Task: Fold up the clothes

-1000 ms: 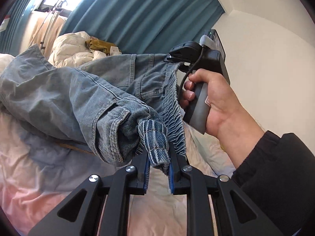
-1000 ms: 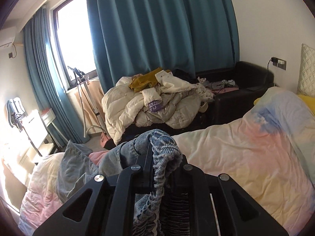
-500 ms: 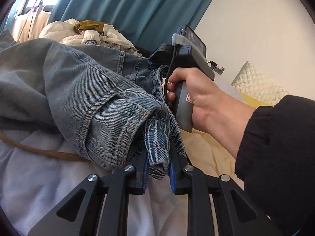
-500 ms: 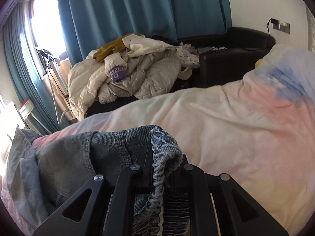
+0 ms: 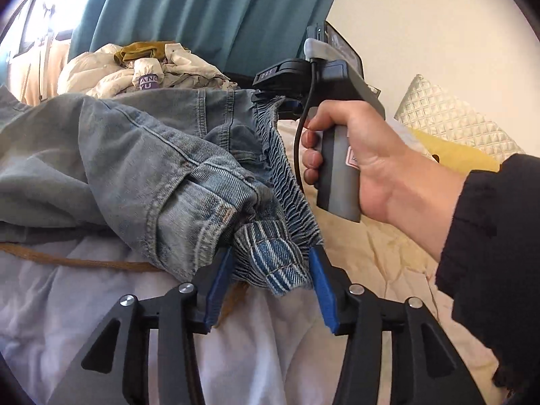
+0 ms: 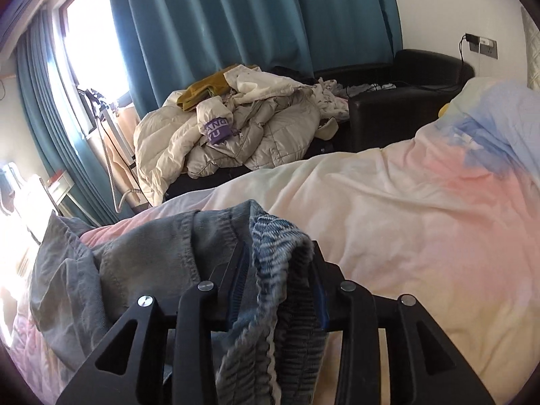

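We have the denim jeans (image 5: 128, 155) lowered onto the bed (image 6: 388, 209), their elastic waistband strung between our two tools. The left gripper (image 5: 270, 270) has its fingers parted, the waistband corner loose between them; the right gripper (image 6: 280, 270) looks likewise slack around the band. We judge the jeans bunched, so smoothing and every fold remain. Beyond the pastel duvet, a jacket pile (image 6: 243, 135) sits before teal curtains (image 6: 236, 17).

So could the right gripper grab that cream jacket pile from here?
Probably not: the jacket pile lies beyond the bed, and the right gripper has the jeans between its fingers.
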{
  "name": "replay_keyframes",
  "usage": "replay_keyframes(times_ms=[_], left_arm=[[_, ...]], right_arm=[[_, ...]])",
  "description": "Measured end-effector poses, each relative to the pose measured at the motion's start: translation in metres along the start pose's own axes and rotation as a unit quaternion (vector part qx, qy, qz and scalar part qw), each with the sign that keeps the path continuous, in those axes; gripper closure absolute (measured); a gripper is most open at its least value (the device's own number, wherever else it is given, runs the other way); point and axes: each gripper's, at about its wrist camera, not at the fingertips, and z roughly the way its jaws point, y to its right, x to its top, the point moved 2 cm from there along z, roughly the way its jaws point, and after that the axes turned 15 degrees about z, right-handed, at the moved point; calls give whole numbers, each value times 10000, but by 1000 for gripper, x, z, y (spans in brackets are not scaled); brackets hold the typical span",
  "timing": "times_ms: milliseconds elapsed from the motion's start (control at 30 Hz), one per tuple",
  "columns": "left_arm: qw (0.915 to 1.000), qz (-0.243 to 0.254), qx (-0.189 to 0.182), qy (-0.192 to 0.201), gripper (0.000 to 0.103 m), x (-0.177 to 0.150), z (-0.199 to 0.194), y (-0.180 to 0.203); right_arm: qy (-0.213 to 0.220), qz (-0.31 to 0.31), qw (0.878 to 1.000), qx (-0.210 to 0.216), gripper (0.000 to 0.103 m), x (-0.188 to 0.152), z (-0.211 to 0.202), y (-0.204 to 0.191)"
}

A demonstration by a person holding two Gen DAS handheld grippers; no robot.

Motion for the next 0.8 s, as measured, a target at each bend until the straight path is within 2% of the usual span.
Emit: replay_keyframes(times_ms=[100, 267, 533, 633, 800], left_arm=[[9997, 141, 136, 113, 47, 4, -34, -2], [9994, 163, 298, 75, 46, 8, -93, -7], [9970, 157, 756, 42, 46, 9, -196, -32], [9956, 167, 926, 9, 46, 3, -230, -41], [9927, 261, 1167, -138, 46, -15, -276, -59]], right_arm=[[52, 7, 10000, 78, 66, -5, -38, -14], [142, -82, 9995, 263, 60, -19, -108, -47], [169, -204, 9977, 618, 58, -63, -200, -103], [209, -247, 9968, 724, 58, -83, -225, -123], [101, -422, 9960, 776, 56, -121, -242, -148]])
